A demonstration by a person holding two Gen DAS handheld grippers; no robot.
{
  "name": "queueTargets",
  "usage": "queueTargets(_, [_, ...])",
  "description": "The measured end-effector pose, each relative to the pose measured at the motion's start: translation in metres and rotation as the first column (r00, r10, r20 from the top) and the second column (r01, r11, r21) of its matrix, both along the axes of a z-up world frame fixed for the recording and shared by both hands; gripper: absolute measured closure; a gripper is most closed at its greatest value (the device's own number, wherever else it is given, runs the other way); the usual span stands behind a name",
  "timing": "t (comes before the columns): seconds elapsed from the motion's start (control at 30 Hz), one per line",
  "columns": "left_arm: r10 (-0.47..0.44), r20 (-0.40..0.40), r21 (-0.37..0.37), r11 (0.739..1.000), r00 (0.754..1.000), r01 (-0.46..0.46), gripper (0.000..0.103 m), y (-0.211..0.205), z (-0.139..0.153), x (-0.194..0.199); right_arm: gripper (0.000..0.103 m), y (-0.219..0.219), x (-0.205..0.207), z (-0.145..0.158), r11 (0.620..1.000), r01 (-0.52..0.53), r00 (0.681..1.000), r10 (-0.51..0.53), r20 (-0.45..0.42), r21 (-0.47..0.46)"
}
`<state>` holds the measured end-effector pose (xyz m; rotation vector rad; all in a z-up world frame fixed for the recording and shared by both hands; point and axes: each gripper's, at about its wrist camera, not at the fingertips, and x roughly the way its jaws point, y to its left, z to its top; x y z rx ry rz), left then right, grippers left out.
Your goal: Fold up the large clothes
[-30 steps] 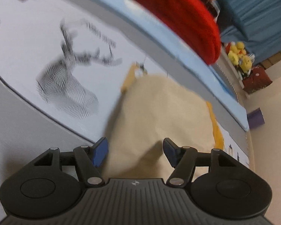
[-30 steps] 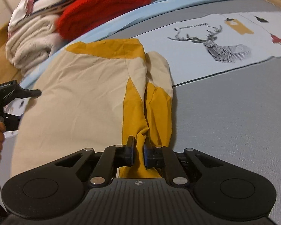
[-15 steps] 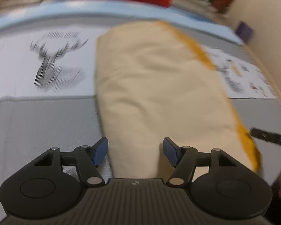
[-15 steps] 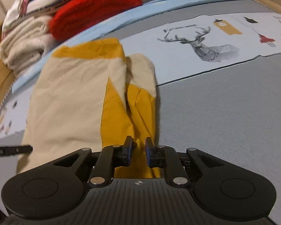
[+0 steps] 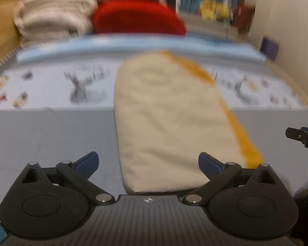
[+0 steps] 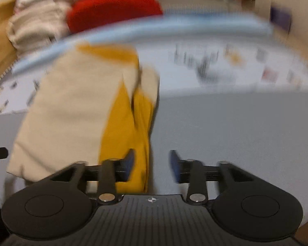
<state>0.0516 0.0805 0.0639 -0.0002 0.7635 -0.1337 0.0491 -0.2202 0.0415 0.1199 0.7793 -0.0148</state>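
Beige-and-mustard garment [image 5: 170,123] flat, ungripped; left claw [image 5: 147,164] opening wide; right claw [image 6: 151,167] opening, empty

The folded garment [image 5: 170,119] lies lengthwise on the bed [image 5: 51,139], reaching from the near edge back toward the far side. Its far half rests on the printed sheet [image 5: 51,90], which runs as a band across the bed, left and right of the garment. Behind that sheet lies a rolled blanket edge [image 5: 133,43], and behind it a pile of clothes [image 5: 55,18] at the left with a cushion [image 5: 137,16] just to its right. The left gripper [image 5: 147,163] hangs over the garment's near end, jaws opening, fabric below them but not pinched. The right gripper [image 6: 152,167] hangs at the garment's right edge, jaws opening, the sleeve [image 6: 131,127] below its left finger
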Motion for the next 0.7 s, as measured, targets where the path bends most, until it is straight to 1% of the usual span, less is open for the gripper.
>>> queueTargets(0.03, [-0.001, 0.037, 0.004, 1.0, 0.999, 0.0, 0.0, -0.003, 0.011, -0.014, 0.02, 0.002, -0.014, 0.013, 1.0, 0.002, 0.998, 0.0, 0.059, -0.026])
queueTargets(0.1, [0.006, 0.093, 0.016, 1.0, 0.996, -0.008, 0.0, -0.011, 0.027, -0.041, 0.009, 0.007, -0.046, 0.037, 0.997, 0.007, 0.983, 0.006, 0.184, -0.071])
queueTargets(0.17, [0.018, 0.133, 0.003, 1.0, 0.991, -0.018, 0.0, -0.022, 0.038, -0.067, 0.008, 0.01, -0.076, 0.055, 0.994, 0.016, 0.961, 0.013, 0.275, -0.105])
queueTargets(0.2, [0.026, 0.144, -0.003, 1.0, 0.989, -0.026, 0.0, -0.026, 0.041, -0.079, 0.006, 0.012, -0.093, 0.062, 0.991, 0.037, 0.948, 0.005, 0.319, -0.126])
queueTargets(0.27, [0.061, 0.165, -0.01, 0.998, 0.984, -0.06, 0.0, -0.04, 0.046, -0.103, 0.005, 0.016, -0.118, 0.068, 0.984, 0.089, 0.926, -0.026, 0.376, -0.152])
queueTargets(0.3, [0.068, 0.17, -0.019, 0.998, 0.983, -0.066, 0.0, -0.045, 0.046, -0.114, 0.005, 0.02, -0.127, 0.071, 0.982, 0.114, 0.919, -0.046, 0.391, -0.153])
queueTargets(0.37, [0.087, 0.159, -0.017, 0.996, 0.983, -0.085, 0.0, -0.053, 0.038, -0.128, 0.005, 0.027, -0.147, 0.069, 0.984, 0.124, 0.922, -0.067, 0.381, -0.127])
queueTargets(0.43, [0.108, 0.132, 0.027, 0.993, 0.985, -0.112, 0.0, -0.06, 0.023, -0.135, 0.005, 0.034, -0.16, 0.064, 0.986, 0.13, 0.932, -0.087, 0.353, -0.1])
queueTargets(0.47, [0.107, 0.095, 0.049, 0.992, 0.99, -0.112, 0.001, -0.062, 0.015, -0.136, 0.005, 0.037, -0.163, 0.06, 0.987, 0.134, 0.938, -0.097, 0.332, -0.089])
queueTargets(0.5, [0.104, 0.065, 0.043, 0.993, 0.992, -0.107, 0.001, -0.061, 0.011, -0.136, 0.005, 0.04, -0.166, 0.055, 0.99, 0.123, 0.95, -0.098, 0.296, -0.068])
queueTargets(0.57, [0.109, 0.046, 0.024, 0.994, 0.993, -0.11, 0.001, -0.058, 0.008, -0.134, 0.005, 0.045, -0.17, 0.046, 0.995, 0.095, 0.969, -0.085, 0.232, -0.034])
queueTargets(0.63, [0.112, 0.068, 0.052, 0.992, 0.991, -0.116, 0.001, -0.057, 0.008, -0.129, 0.005, 0.056, -0.171, 0.042, 0.996, 0.068, 0.977, -0.055, 0.206, -0.055])
queueTargets(0.7, [0.121, 0.076, 0.069, 0.99, 0.99, -0.126, 0.001, -0.053, 0.006, -0.122, 0.005, 0.063, -0.171, 0.04, 0.994, 0.047, 0.978, -0.025, 0.209, -0.103])
